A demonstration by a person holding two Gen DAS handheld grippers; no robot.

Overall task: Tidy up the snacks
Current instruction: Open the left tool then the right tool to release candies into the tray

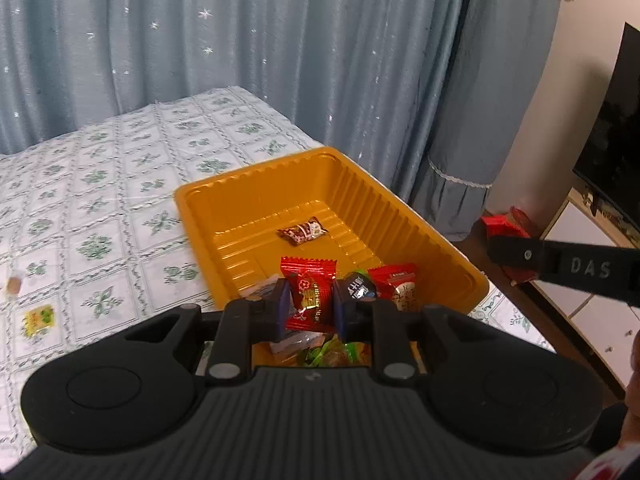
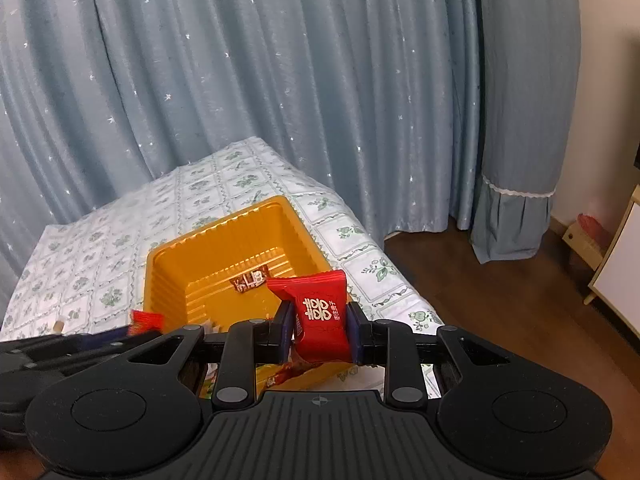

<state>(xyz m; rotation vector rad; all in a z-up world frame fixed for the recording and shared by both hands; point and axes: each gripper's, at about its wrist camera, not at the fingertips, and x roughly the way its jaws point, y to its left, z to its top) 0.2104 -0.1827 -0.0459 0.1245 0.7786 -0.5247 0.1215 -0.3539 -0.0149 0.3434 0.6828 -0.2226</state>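
Observation:
An orange plastic tray (image 1: 400, 208) sits on the table with the floral cloth (image 1: 100, 200). It holds a brown wrapped candy (image 1: 303, 231), a red packet (image 1: 398, 284), a dark round candy (image 1: 358, 286) and green-wrapped sweets (image 1: 328, 354) at its near end. My left gripper (image 1: 308, 304) is shut on a red candy packet (image 1: 310, 296) above the tray's near end. My right gripper (image 2: 319, 330) is shut on a red candy packet with white characters (image 2: 320, 316) above the tray's (image 2: 168, 264) near right corner. The right gripper also shows in the left wrist view (image 1: 560, 264).
A yellow-green sweet (image 1: 38, 318) and a small brown candy (image 1: 13, 286) lie on the cloth at the left. Blue curtains (image 1: 240, 40) hang behind the table. A dark TV (image 1: 616, 140) on a white cabinet (image 1: 592, 312) stands at the right, over wooden floor (image 2: 500, 304).

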